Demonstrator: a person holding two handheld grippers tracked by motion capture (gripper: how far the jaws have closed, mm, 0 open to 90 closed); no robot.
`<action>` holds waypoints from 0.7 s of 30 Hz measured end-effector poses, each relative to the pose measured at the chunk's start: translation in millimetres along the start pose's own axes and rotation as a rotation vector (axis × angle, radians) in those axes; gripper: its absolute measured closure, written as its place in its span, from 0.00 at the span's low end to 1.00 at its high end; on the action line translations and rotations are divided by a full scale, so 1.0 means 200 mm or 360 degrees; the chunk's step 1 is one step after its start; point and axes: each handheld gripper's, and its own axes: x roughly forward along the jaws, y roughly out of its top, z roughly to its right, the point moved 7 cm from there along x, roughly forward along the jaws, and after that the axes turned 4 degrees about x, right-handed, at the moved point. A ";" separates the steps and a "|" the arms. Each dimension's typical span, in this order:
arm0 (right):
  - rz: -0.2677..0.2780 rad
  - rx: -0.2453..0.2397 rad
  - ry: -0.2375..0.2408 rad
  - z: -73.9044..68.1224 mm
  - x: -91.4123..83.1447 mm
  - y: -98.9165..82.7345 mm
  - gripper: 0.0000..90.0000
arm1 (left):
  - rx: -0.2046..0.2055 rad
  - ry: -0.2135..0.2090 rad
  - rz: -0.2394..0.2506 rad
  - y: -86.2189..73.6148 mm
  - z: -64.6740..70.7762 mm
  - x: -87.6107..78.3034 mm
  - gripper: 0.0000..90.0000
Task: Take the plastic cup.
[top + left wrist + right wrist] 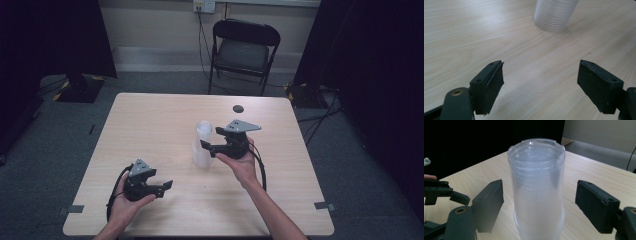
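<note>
A tall stack of clear plastic cups (202, 146) stands upside down near the middle of the wooden table (150, 115). My right gripper (210, 137) is just to its right, held level. In the right gripper view the stack (537, 182) rises between my right gripper's (539, 205) black jaws, with a gap on each side, so the jaws are open and not touching it. My left gripper (160, 179) rests near the front left of the table, open and holding nothing. Its own view has bare wood between its jaws (540, 82) and the stack's base (555, 15) farther off.
A small dark round spot (238, 108) lies on the table behind the stack. A black folding chair (245, 50) stands beyond the far edge. Dark curtains hang at both sides. Grey tape marks (322, 205) sit at the table's near corners.
</note>
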 end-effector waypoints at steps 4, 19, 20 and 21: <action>0.0006 0.0004 0.0019 0.00 0.04 0.02 0.25 | 0.0001 0.0000 -0.0002 0.00 0.00 0.00 0.23; -0.0058 0.0011 -0.0015 0.02 0.19 -0.04 0.22 | 0.0009 -0.0010 0.0000 0.00 0.01 0.00 0.23; -0.0061 0.0008 -0.0023 0.03 0.19 -0.04 0.22 | 0.0017 -0.0010 -0.0002 0.00 0.01 0.00 0.23; -0.0058 0.0011 -0.0012 0.03 0.20 -0.04 0.22 | 0.0016 -0.0011 -0.0002 0.00 0.01 0.00 0.23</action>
